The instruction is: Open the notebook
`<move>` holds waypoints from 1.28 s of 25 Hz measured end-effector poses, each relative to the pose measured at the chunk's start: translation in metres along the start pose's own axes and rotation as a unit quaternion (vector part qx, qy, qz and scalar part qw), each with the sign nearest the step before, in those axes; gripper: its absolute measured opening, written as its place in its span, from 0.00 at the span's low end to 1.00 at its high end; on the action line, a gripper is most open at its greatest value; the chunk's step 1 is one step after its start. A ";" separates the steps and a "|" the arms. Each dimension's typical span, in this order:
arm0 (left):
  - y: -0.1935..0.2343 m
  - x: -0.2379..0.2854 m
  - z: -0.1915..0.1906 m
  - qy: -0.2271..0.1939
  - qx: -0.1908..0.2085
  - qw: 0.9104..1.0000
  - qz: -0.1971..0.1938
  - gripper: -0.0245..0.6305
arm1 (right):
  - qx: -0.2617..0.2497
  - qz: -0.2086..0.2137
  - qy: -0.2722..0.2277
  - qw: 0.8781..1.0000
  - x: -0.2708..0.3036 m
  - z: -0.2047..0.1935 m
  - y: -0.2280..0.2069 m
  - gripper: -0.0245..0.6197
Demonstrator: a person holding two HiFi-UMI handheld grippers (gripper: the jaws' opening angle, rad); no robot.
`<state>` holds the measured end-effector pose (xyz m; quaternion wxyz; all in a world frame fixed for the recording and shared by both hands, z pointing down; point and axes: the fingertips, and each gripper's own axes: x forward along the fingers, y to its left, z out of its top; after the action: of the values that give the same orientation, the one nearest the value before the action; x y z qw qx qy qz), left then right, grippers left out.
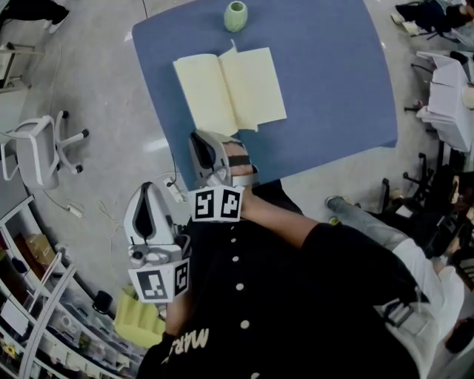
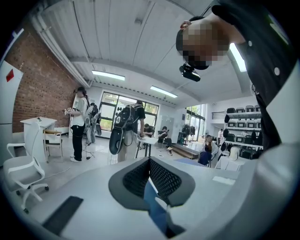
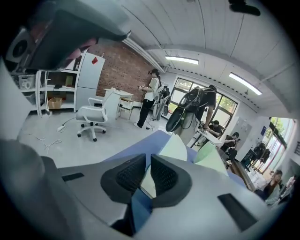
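Both close to the torso (image 1: 296, 296): right tool (image 1: 204, 144) ahead of left tool (image 1: 150, 194).

Head view. A blue rectangular counter (image 1: 333, 89) fills the upper centre of the frame. A small pale green rounded cup (image 1: 235, 16) stands upright near its far edge, top centre. A white swivel office chair (image 1: 37, 152) is on the grey floor at left, well apart from the counter. A white power strip with cable (image 1: 74, 211) lies on the floor below the chair. A yellow-green plastic crate (image 1: 137, 318) sits lower left, beside white metal shelving (image 1: 44, 318).

Left gripper view. A red brick wall (image 2: 28, 89) is at left, with a standing person in a white top (image 2: 78, 123) left of centre.
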<state>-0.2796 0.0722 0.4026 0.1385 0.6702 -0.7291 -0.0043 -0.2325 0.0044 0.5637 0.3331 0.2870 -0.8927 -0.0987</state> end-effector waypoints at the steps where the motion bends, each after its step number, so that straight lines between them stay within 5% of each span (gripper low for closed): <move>1: 0.002 -0.001 -0.001 0.001 -0.001 1.000 0.001 0.04 | -0.003 0.002 0.001 1.000 0.003 -0.001 0.005 0.10; 15: 0.048 -0.011 -0.016 0.016 -0.009 1.000 0.016 0.04 | -0.066 0.030 0.076 0.994 0.067 -0.033 0.085 0.14; 25: 0.052 -0.010 -0.016 0.012 -0.012 1.000 0.015 0.04 | 0.024 0.064 0.101 0.992 0.070 -0.041 0.077 0.15; 32: 0.028 -0.011 0.008 -0.015 -0.007 1.000 0.003 0.04 | 0.178 0.084 -0.036 0.980 0.015 0.017 0.015 0.05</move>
<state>-0.3078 0.0841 0.3980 0.1318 0.6667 -0.7333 -0.0188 -0.2598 0.0078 0.5648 0.2513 0.2617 -0.9284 0.0801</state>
